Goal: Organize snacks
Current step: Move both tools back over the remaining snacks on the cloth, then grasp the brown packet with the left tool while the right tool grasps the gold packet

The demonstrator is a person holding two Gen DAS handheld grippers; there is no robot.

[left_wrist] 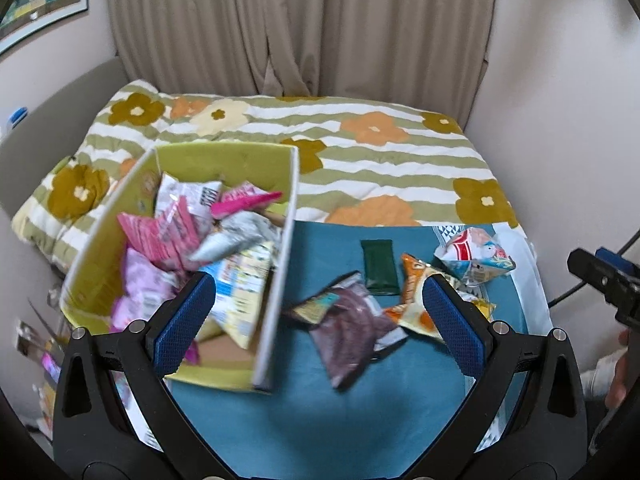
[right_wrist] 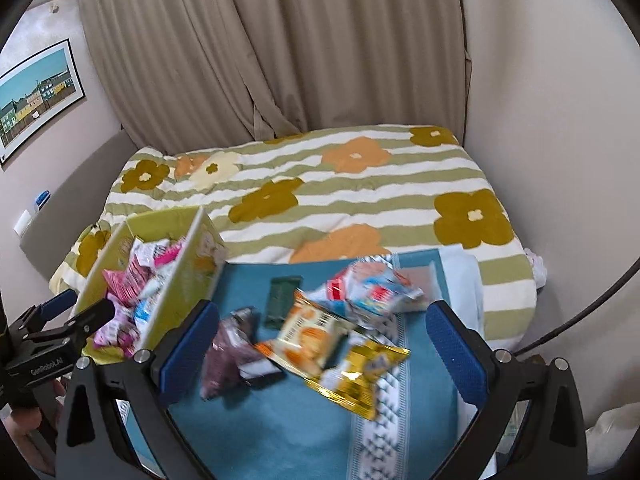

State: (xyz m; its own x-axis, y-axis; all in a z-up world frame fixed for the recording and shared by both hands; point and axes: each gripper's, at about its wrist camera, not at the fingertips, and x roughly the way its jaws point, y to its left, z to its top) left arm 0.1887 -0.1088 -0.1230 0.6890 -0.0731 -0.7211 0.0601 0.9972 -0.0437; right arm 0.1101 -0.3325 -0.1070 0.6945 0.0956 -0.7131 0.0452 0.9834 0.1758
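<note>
- Landmark: the green box (left_wrist: 224, 160) stands on the teal cloth (left_wrist: 320, 420), at the cloth's left edge; its near wall leans slightly; the cloth lies over a flowered quilt (left_wrist: 380, 136).
- Inside the box: pink, white and silver snack packets (left_wrist: 168, 232) are heaped together; individual labels are blurred and cannot be read.
- Left gripper (left_wrist: 316, 300): fingers spread wide, nothing between the pads; its left pad (left_wrist: 184, 320) hangs over the box interior; its right pad (left_wrist: 452, 328) hangs over the loose packets right of the box.
- Right of the box, on the cloth: a purple packet (left_wrist: 352, 328) lies nearest the box wall; a dark green bar (left_wrist: 378, 266) lies just beyond it; an orange packet (left_wrist: 412, 300) touches the purple one's right side.
- Further right of the box: a yellow packet (right_wrist: 360, 372) lies partly under the orange packet; a red, white and blue packet (left_wrist: 476, 258) lies at the far right.
- Right gripper (right_wrist: 316, 344): fingers released and wide apart, holding nothing; it hangs above the loose packets right of the box.
</note>
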